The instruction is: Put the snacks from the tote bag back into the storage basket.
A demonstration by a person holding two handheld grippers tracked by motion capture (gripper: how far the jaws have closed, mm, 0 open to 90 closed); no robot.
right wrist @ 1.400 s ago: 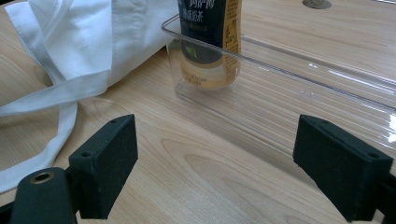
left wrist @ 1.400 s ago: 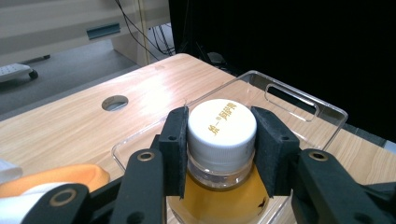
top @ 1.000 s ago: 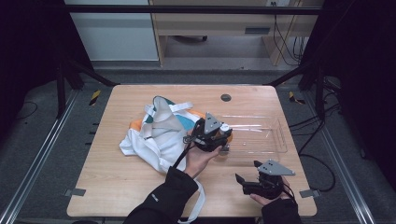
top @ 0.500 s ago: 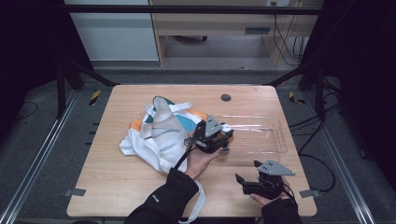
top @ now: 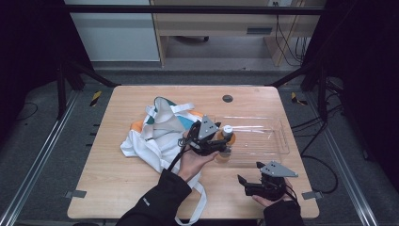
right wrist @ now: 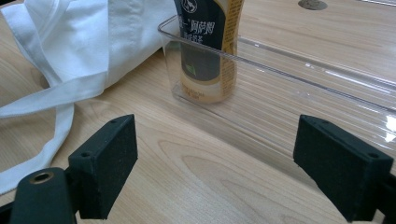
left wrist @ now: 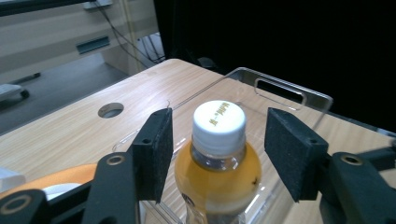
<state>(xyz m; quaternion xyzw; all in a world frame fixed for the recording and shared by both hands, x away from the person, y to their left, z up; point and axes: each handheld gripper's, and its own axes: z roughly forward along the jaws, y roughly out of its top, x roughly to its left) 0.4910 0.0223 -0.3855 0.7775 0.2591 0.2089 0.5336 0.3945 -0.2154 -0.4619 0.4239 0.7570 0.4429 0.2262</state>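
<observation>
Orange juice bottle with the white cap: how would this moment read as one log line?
left claw: just opened, pads off orange juice bottle | bottle: upright in clear plastic tray | right claw: open, idle

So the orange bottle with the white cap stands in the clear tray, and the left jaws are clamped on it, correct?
Not clamped. In the left gripper view the left gripper has just been opening; its pads stand clear of the bottle between them. The bottle does stand in the clear tray.

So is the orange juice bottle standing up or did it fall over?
Standing up. The bottle stands inside the clear tray, white cap on top, its base flat on the tray floor.
</observation>
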